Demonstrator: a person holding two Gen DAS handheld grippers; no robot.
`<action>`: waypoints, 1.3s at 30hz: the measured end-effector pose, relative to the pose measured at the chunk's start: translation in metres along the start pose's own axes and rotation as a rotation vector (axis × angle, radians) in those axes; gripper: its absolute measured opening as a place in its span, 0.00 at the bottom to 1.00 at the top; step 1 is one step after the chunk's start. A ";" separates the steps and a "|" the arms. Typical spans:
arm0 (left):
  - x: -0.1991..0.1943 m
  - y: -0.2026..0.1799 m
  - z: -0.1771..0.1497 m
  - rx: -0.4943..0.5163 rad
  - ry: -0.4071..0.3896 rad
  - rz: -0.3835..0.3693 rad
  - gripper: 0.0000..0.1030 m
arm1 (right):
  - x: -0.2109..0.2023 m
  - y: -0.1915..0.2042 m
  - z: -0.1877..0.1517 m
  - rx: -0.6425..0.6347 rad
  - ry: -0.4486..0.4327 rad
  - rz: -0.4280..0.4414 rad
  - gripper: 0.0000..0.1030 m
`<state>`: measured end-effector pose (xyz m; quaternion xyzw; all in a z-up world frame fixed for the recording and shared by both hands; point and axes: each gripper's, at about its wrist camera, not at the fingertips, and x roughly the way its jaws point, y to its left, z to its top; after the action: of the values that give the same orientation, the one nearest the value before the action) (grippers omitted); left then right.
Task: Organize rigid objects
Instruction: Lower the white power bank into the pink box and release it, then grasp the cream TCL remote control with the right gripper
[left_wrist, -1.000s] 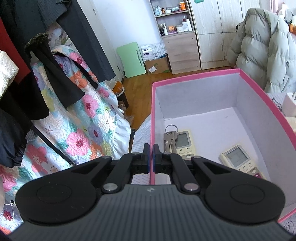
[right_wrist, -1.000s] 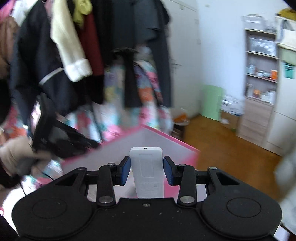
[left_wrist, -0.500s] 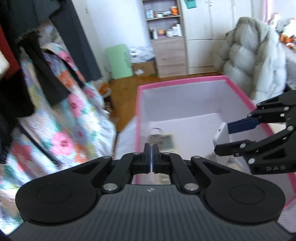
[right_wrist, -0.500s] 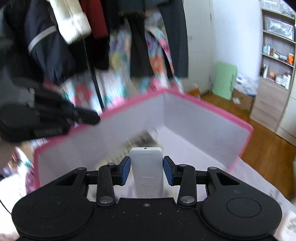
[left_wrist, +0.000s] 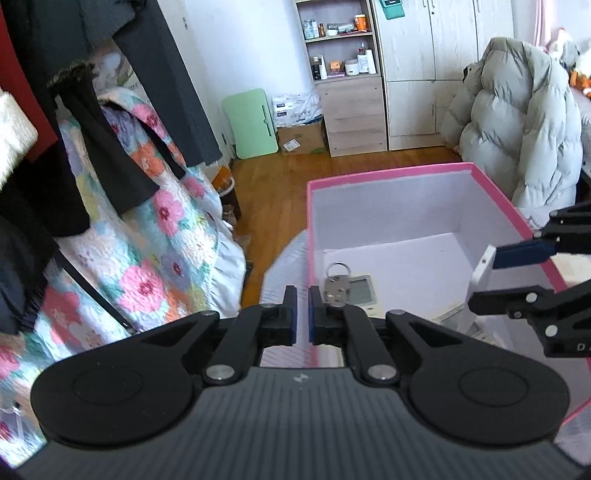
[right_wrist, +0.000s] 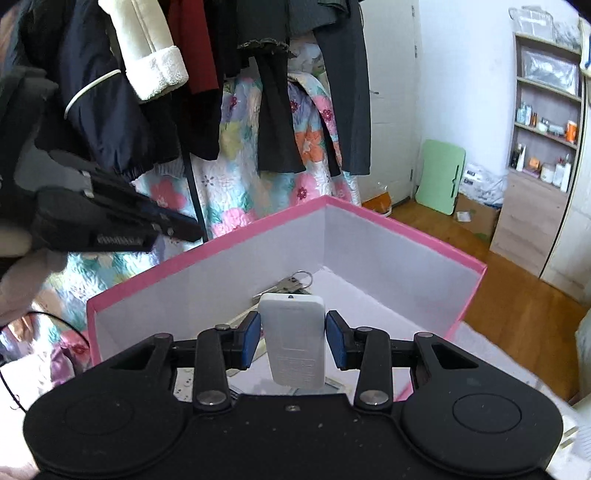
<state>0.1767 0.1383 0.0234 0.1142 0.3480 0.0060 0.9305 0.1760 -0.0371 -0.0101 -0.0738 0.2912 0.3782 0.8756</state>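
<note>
A pink box (left_wrist: 388, 173) with a pale inside stands open in front of me. On its floor lie a bunch of keys (left_wrist: 336, 284) and a white remote with a screen (left_wrist: 360, 291). My right gripper (right_wrist: 293, 332) is shut on another white remote (right_wrist: 293, 332) and holds it inside the box (right_wrist: 406, 229), above the floor; in the left wrist view this remote (left_wrist: 480, 273) hangs at the right wall. My left gripper (left_wrist: 301, 314) hovers at the box's near left rim. Its jaws are opening by a narrow slit, with nothing between them.
A floral quilt (left_wrist: 155, 240) and dark hanging clothes (right_wrist: 258, 92) crowd the left side. A grey puffer coat (left_wrist: 517, 122) sits behind the box on the right. Across the wood floor stand a green folding board (left_wrist: 255, 122) and a drawer unit with shelves (left_wrist: 351, 110).
My right gripper has come in over the pink box with the white remote and sunk into it. My left gripper's pads have parted a little.
</note>
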 end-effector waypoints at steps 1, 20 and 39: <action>0.000 0.002 0.001 0.006 0.003 0.001 0.09 | 0.002 -0.001 -0.002 0.012 0.001 0.000 0.42; 0.029 -0.005 -0.019 0.029 0.076 -0.055 0.04 | -0.023 0.028 -0.020 -0.130 0.134 -0.111 0.44; 0.028 -0.002 -0.021 -0.028 0.070 -0.060 0.03 | -0.065 -0.087 -0.092 -0.070 0.267 -0.330 0.60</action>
<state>0.1840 0.1430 -0.0105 0.0904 0.3837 -0.0131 0.9189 0.1604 -0.1709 -0.0566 -0.2002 0.3751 0.2265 0.8763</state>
